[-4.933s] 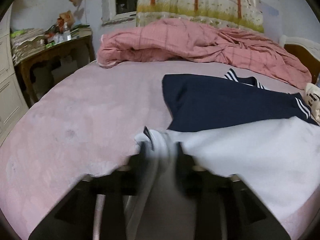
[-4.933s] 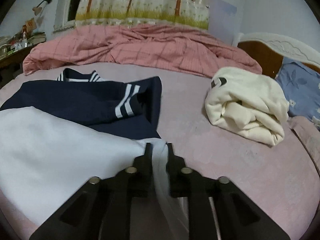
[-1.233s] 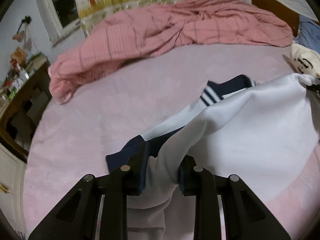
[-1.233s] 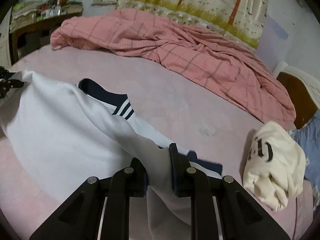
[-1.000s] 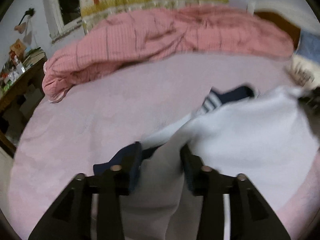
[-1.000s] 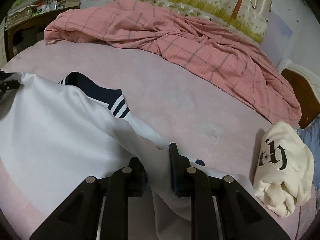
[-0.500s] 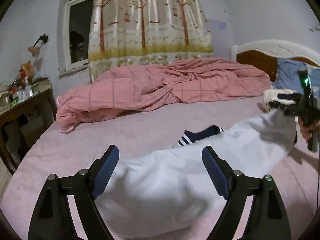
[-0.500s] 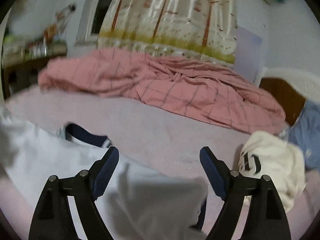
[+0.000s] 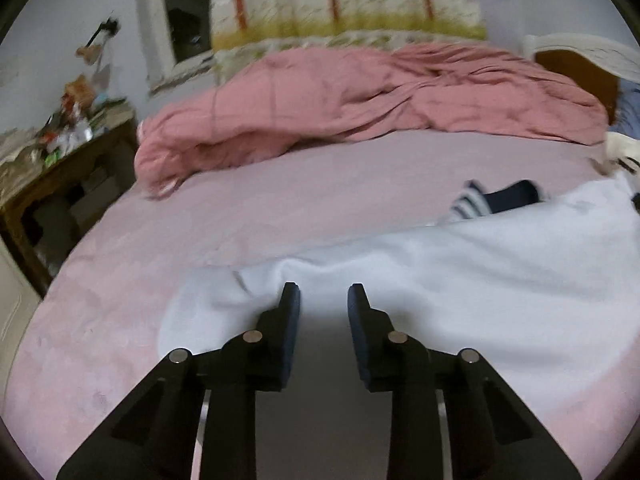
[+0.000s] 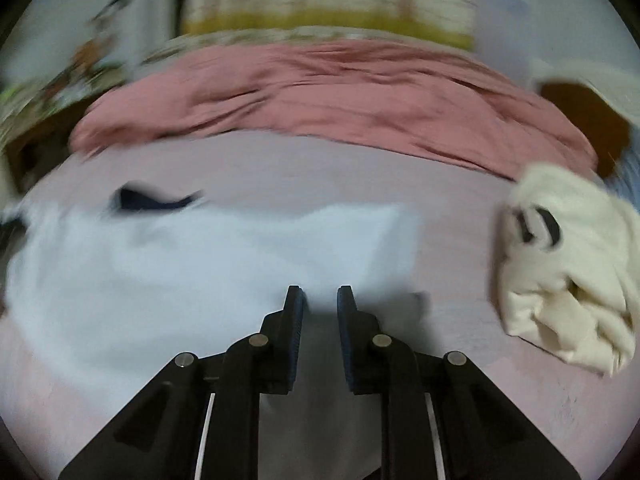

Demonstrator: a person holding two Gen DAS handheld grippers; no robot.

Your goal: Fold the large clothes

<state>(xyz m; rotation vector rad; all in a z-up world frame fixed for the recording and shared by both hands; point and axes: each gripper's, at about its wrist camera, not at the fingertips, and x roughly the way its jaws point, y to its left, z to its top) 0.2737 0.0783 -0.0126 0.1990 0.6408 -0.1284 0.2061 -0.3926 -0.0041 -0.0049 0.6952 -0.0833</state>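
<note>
Closing left claw point(image 9: 323, 294) over white garment point(image 9: 460, 264), cloth between jaws | right claw point(image 10: 318, 296) closing likewise | pink bed point(image 9: 280, 196)

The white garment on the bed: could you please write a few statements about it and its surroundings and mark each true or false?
1. The white garment lies spread on the pink bed sheet. True.
2. A navy striped cuff peeks out beyond the white garment. True.
3. The cream sweatshirt lies on top of the white garment. False: it sits apart, to its right.
4. The pink checked quilt covers the white garment. False: it is bunched at the far side of the bed.
</note>
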